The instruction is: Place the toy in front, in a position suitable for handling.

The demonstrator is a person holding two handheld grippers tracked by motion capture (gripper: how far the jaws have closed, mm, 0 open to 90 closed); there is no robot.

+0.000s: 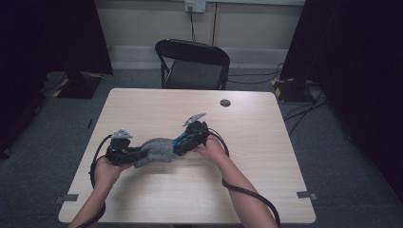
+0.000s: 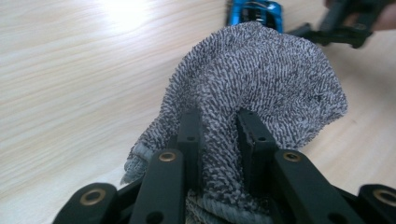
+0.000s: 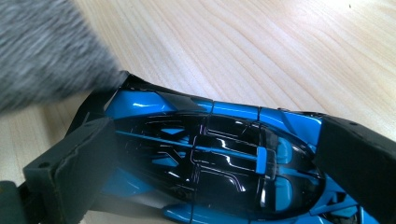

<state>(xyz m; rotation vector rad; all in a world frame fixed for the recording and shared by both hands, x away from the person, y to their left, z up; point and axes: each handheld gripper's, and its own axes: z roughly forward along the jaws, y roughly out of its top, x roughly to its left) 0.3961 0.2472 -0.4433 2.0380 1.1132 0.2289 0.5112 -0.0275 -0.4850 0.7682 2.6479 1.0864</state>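
Observation:
A grey speckled cloth [image 1: 154,150] hangs between my two grippers over the middle of the table. My left gripper [image 1: 124,153] is shut on one end of the cloth [image 2: 252,88], whose fabric bunches between the black fingers [image 2: 190,135]. A blue and black toy car [image 3: 205,158] sits lengthwise between the jaws of my right gripper [image 1: 187,141], which is shut on it. The cloth [image 3: 42,51] touches the car's end in the right gripper view. In the left gripper view the blue car [image 2: 254,11] shows just beyond the cloth.
The light wooden table [image 1: 142,109] has a small dark round disc [image 1: 225,102] near its far edge. A black folding chair [image 1: 192,64] stands behind the table. Cables trail from both grippers toward the table's near edge.

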